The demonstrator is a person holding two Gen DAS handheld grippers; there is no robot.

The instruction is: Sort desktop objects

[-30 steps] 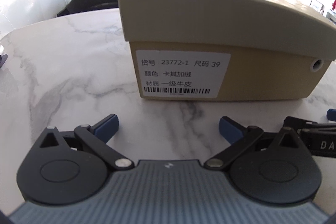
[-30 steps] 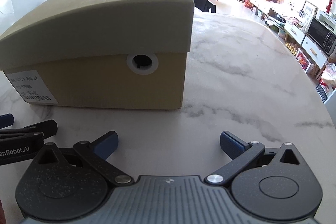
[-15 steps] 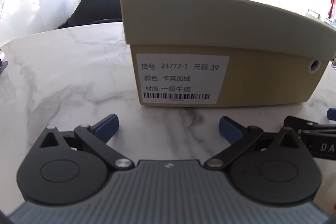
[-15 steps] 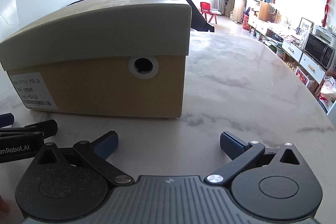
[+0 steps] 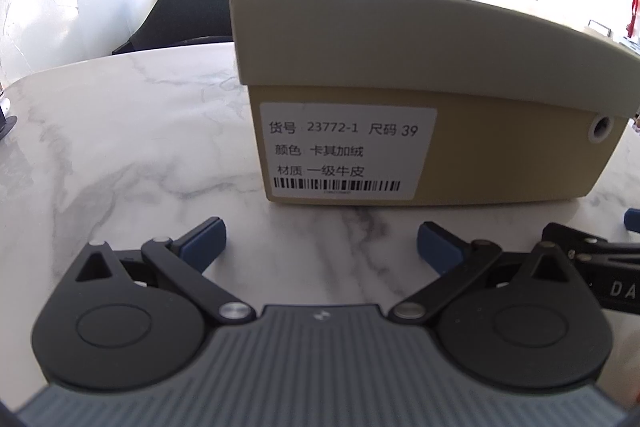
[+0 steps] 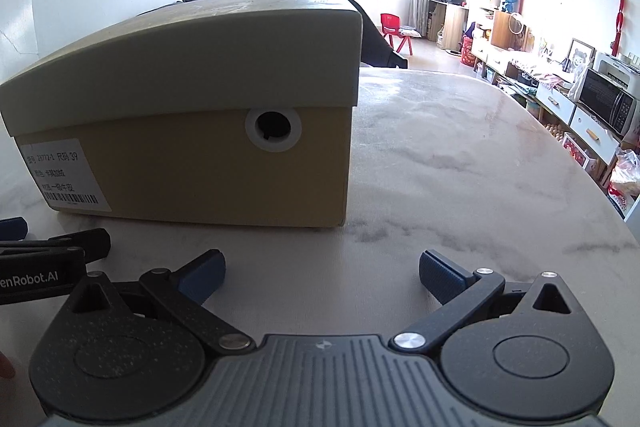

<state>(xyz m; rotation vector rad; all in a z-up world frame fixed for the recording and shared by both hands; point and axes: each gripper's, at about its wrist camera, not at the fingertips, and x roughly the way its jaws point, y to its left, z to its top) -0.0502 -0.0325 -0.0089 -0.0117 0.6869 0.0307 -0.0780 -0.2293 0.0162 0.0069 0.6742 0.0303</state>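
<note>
On the near edge of the marble surface [image 5: 120,131], two tools side by side, each pointed at the same item. Left tool [image 5: 320,241]: jaws spread wide, blue pads clear of everything, holding nothing, hovering just short of the label end. Right tool [image 6: 320,271]: jaws likewise spread wide, empty, touching nothing, facing the end with the round vent hole [image 6: 273,124]. Item: one tan shoebox [image 5: 420,131], lid [image 6: 208,55] seated and closed, printed label [image 5: 344,151] on its near face, resting flat on the surface just ahead of both tools. Other desktop objects: none visible in either view. Progress, as judged: sorting appears at its start; box ungrasped, lid unopened, all handling left to do.
</note>
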